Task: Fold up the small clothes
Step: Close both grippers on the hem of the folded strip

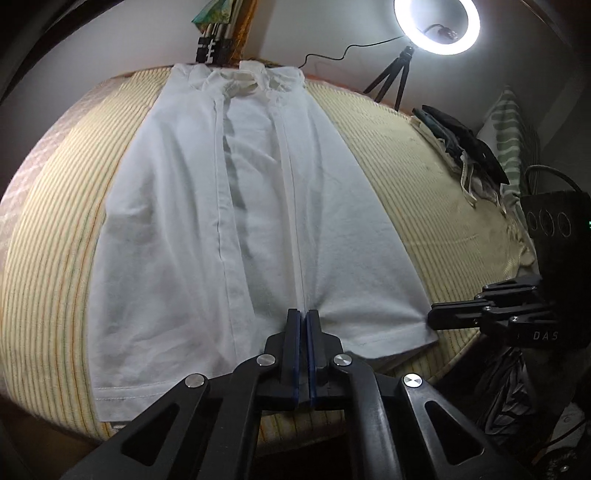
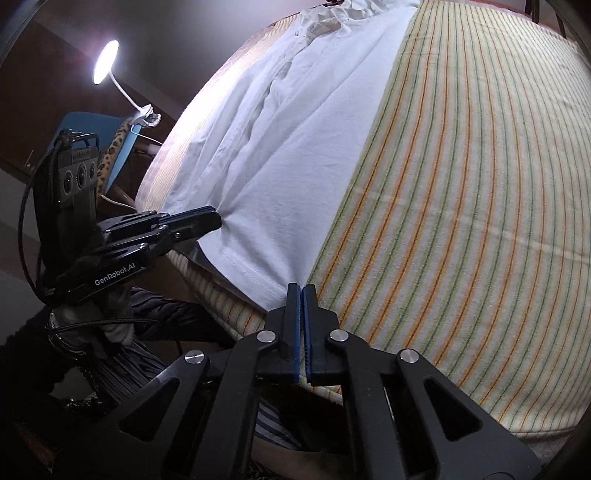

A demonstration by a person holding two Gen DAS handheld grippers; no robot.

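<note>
My left tongs [image 1: 303, 314] pinch the bottom hem of the white shirt [image 1: 251, 206] lying in the middle of the frame on the striped table [image 2: 461, 184]. My right tongs [image 2: 303, 290] pinch its corner. I should lift both evenly; the lower edge is close

A home room set up for recording. A yellow striped cloth-covered tabletop [image 1: 388, 155] carries a pile of dark folded clothes [image 1: 465, 147]. A glowing white ring light on a small black tripod [image 1: 436, 26] stands behind.

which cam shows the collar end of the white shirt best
Left wrist view: the white shirt lies full length, collar at the far end. Right wrist view shows mainly its near hem, the collar end crumpled at the top edge.
</note>
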